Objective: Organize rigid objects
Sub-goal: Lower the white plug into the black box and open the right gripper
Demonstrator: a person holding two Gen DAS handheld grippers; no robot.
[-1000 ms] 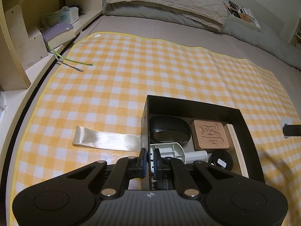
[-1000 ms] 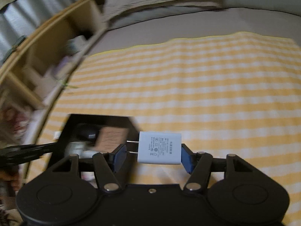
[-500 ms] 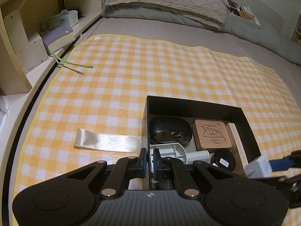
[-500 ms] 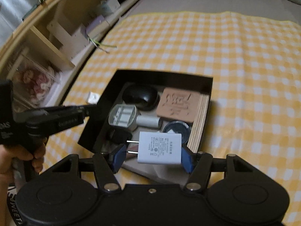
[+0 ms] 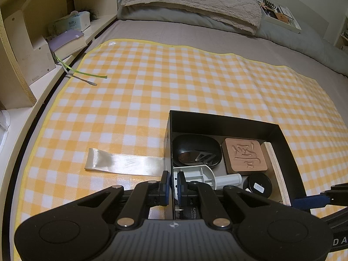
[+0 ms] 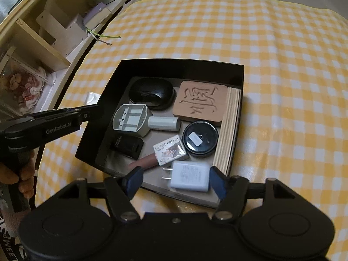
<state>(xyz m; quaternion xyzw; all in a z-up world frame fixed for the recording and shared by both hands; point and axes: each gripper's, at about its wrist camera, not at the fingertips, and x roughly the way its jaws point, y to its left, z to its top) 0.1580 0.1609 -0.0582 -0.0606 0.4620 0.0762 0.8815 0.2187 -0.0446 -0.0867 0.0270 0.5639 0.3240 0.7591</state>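
Behind left hand-held gripper point(image 5: 171, 179), black box point(image 5: 219, 121) near corner hidden, label blurred

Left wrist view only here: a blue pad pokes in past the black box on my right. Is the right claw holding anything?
Observer: No. The right claw has just been opening; a white charger lies between its pads, in the black box's near corner.
Operator: What's beside the charger?
Observer: A UV gel polish carton, just beyond it.
Operator: Anything else hidden from me?
Observer: A brownish tube lying left of that carton.
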